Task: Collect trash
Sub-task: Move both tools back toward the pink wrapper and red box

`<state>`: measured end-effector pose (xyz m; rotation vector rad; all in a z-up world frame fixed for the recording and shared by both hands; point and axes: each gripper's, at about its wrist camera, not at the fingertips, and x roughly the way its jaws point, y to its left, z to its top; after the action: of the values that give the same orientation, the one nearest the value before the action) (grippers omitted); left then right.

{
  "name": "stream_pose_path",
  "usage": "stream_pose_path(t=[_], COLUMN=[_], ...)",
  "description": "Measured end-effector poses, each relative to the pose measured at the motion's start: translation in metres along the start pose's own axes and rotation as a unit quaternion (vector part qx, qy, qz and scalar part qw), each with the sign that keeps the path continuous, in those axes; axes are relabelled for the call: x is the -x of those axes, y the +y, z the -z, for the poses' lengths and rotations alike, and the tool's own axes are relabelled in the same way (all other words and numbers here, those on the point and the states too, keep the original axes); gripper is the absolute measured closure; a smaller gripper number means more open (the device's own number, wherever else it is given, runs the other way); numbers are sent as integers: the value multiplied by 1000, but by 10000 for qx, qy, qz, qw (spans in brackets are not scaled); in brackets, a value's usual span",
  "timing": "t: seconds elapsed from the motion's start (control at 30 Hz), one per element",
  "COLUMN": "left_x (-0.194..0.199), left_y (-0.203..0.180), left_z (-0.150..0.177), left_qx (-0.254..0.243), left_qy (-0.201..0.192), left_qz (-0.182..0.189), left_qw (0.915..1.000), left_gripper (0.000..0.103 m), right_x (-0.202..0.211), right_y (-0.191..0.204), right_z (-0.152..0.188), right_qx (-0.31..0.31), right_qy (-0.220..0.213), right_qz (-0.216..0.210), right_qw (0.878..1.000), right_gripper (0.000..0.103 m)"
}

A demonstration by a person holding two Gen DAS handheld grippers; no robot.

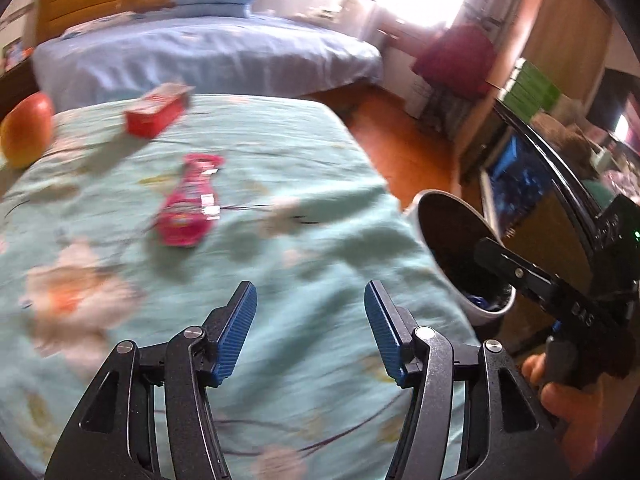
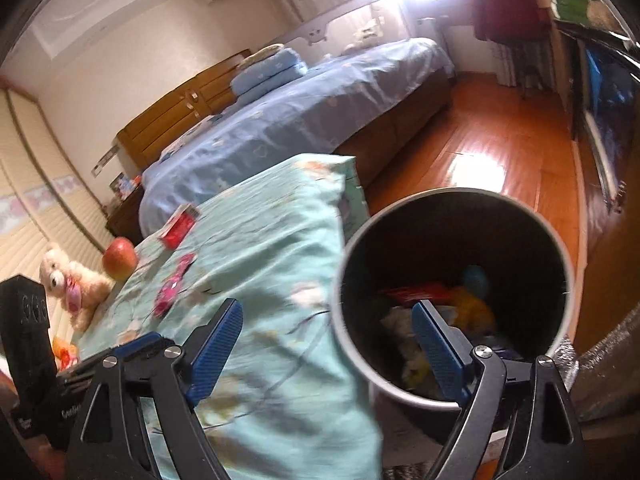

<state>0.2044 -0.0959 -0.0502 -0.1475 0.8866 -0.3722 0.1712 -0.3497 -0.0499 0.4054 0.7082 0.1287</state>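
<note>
A pink wrapper [image 1: 188,204] lies on the teal flowered bedspread [image 1: 280,152], ahead of my left gripper [image 1: 310,306], which is open with nothing between its blue pads. A red box [image 1: 156,112] lies farther back. The round bin [image 2: 456,292] stands beside the bed's edge and holds several pieces of trash. My right gripper [image 2: 326,330] is open and empty, its right finger over the bin's mouth and its left finger over the bedspread. From the left wrist view the bin [image 1: 460,240] shows at the right, with the right gripper's body over it. The wrapper [image 2: 172,286] and box [image 2: 180,226] lie far left in the right wrist view.
An apple [image 1: 28,130] sits at the bed's far left, and a plush bear [image 2: 72,280] beside it. A second bed with a blue cover [image 1: 208,56] stands behind. Wooden floor [image 2: 480,152] runs past the bin toward a dark cabinet [image 2: 600,100].
</note>
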Motion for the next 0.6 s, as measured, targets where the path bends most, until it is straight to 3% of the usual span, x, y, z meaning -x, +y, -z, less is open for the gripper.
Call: stream_pose_path(t=[0.6], left_x=[32], left_y=[84], left_z=[20], left_qx=[549], left_qy=[-155], left_qz=[-636], left_qw=[9963], left_gripper=[46], right_x=[-34], right_y=[89], right_z=[24], right_qx=[635], right_qy=[411], right_qz=[-483], right_qw=[9960], right_gripper=[15])
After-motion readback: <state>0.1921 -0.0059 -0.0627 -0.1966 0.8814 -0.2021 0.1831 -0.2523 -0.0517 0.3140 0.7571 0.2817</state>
